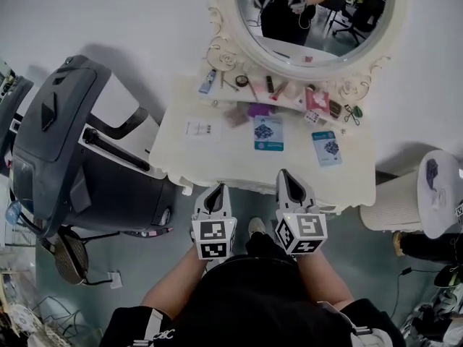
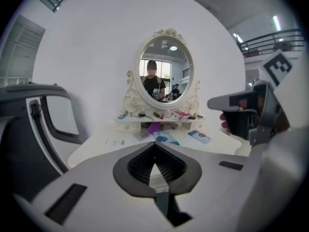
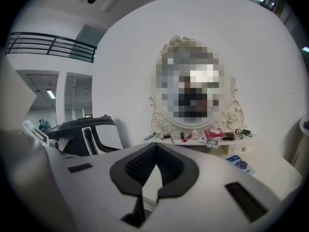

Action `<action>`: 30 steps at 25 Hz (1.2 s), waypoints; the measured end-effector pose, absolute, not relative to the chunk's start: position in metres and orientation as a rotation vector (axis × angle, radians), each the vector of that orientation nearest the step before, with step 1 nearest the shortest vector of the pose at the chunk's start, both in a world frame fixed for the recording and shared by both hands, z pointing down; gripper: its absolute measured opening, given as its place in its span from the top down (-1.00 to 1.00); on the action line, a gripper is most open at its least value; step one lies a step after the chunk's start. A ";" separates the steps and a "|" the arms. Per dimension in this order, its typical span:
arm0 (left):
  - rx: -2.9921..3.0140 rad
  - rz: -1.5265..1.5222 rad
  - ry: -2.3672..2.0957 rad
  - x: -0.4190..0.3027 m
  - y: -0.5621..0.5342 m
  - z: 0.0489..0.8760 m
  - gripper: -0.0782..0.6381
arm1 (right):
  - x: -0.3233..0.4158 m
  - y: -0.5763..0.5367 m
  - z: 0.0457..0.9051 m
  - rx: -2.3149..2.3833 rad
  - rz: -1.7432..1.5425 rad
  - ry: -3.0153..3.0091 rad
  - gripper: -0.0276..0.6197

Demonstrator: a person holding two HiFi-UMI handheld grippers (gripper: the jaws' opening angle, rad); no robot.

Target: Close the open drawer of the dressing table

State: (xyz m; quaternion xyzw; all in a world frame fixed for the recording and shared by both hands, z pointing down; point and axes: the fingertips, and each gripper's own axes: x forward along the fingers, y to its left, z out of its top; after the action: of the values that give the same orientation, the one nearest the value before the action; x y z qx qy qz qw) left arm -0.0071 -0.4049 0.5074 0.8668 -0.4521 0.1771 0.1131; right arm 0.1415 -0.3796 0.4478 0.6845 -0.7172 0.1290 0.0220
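White dressing table stood before us; we held the left gripper and the right gripper near its front edge, both closed and empty.

You worked at a counter with a smooth, matt, cream-painted top. Its mirror was glossy glass in a carved matt frame. Your left gripper and right gripper wore smooth white plastic, with ribbed black pads.

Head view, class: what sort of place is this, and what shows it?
Probably a dressing or beauty corner: a white dressing table, its ornate oval mirror, cosmetics below it, and a grey chair beside it.
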 end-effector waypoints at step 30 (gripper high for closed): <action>2.644 0.481 -1.135 0.054 -0.412 0.446 0.76 | 0.153 -0.378 0.426 2.180 0.293 -2.269 0.89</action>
State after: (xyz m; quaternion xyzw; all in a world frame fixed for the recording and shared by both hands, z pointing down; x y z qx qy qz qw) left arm 0.0535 -0.4123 0.4463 0.9006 -0.3866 0.1639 0.1121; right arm 0.1531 -0.3781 0.4264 0.6898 -0.7179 0.0928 -0.0094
